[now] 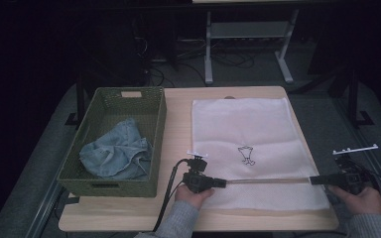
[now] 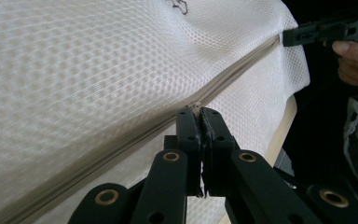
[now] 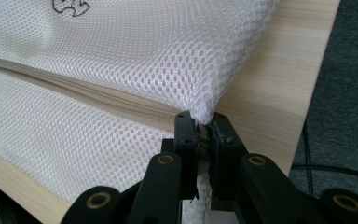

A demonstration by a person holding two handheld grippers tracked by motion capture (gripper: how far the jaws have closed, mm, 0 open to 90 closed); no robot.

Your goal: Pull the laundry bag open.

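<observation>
We hold a black two-jaw claw in each hand over a light wooden bench (image 1: 178, 124). Our left claw (image 1: 222, 183) has its jaws pressed together on the small zipper pull (image 2: 196, 105) of a large white mesh laundry bag (image 1: 243, 124), which lies flat on the bench and spreads away ahead of both claws. In the left gripper view the pull sits right at the tips of the closed jaws, and the beige zipper line (image 2: 242, 65) runs from there across the mesh to the far claw.

Our right claw (image 1: 313, 180) pinches the corner of the white mesh bag at the other end of the zipper. In the right gripper view its jaws are drawn close on a bunched fold of mesh (image 3: 204, 109), with the bag's edge rising out from between the tips and the bare bench top showing just beside them. Between the two claws the zipper is stretched straight along the near part of the bag, and in the right gripper view the two sides of the mesh part slightly along it.

A small black line drawing (image 1: 246, 154) is printed on the mesh just beyond the stretched zipper, between the claws and somewhat nearer the left one. Beyond the left claw, away from the bag, a green woven rectangular basket (image 1: 104, 184) stands on the bench, just beside the bag's edge. A crumpled piece of light blue denim clothing (image 1: 116, 151) lies inside it.
</observation>
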